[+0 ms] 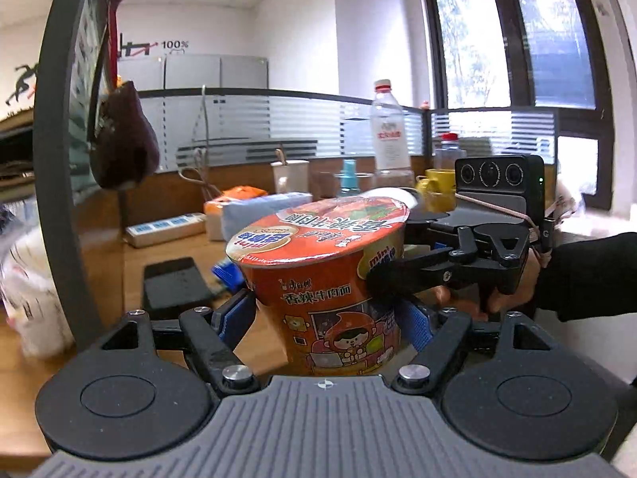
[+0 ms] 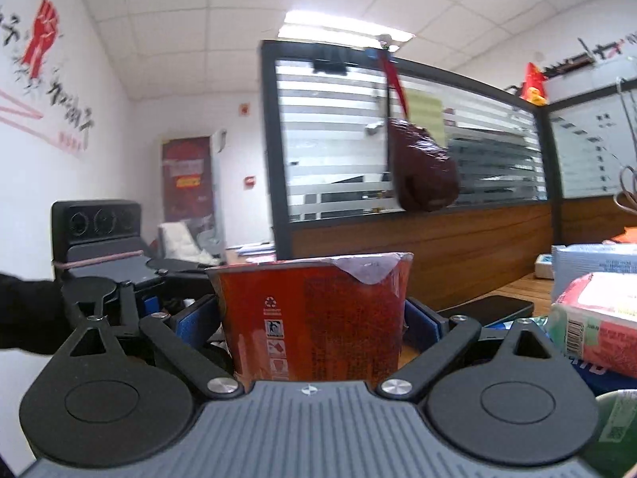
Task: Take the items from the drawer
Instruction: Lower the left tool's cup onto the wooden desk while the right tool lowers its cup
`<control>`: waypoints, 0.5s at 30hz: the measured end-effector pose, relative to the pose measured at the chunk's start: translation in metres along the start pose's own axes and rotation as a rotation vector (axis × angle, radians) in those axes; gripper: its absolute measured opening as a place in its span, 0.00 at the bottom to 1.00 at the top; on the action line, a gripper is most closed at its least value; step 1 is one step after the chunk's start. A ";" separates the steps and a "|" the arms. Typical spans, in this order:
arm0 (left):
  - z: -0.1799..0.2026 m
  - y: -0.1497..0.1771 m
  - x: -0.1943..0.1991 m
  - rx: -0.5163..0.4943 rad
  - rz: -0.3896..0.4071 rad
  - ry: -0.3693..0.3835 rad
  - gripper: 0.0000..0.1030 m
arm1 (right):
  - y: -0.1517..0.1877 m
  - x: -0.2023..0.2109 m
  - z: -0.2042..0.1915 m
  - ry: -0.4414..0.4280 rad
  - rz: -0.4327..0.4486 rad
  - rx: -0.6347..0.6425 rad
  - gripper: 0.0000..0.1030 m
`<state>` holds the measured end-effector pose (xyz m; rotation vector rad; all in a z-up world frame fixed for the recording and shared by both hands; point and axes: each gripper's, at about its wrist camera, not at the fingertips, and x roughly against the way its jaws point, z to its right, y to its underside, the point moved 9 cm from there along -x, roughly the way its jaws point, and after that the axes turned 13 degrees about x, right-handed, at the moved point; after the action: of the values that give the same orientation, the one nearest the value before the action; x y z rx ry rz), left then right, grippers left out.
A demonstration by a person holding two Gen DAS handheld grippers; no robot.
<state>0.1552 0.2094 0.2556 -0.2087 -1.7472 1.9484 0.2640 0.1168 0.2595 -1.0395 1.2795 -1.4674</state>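
An orange-red instant noodle cup (image 1: 322, 279) is held upright above the wooden desk (image 1: 167, 251), between both grippers. My left gripper (image 1: 324, 314) has its blue pads against the cup's two sides and is shut on it. The right gripper comes in from the right, and one of its black fingers (image 1: 402, 275) lies across the cup's side. In the right wrist view the same cup (image 2: 314, 318) fills the space between the right gripper's (image 2: 312, 318) blue pads, which press its sides. The left gripper's body shows at the left there (image 2: 103, 239). The drawer is not in view.
A black phone (image 1: 175, 286) lies on the desk behind the cup. Further back stand a blue tissue pack (image 1: 262, 207), a power strip (image 1: 167, 227), a water bottle (image 1: 388, 127) and a yellow mug (image 1: 438, 187). A dark pouch (image 1: 123, 139) hangs from the partition. Snack packs (image 2: 597, 318) lie at right.
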 end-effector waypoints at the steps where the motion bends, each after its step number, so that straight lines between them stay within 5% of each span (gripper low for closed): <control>1: -0.004 -0.002 -0.003 0.004 0.001 -0.004 0.76 | 0.002 -0.004 0.003 0.018 -0.008 -0.006 0.95; 15: -0.034 0.010 -0.029 0.025 0.005 -0.098 0.76 | 0.025 -0.008 0.016 0.135 -0.074 0.027 1.00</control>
<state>0.1923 0.2251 0.2338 -0.1106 -1.7843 2.0140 0.2838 0.1190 0.2366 -0.9932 1.3238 -1.6302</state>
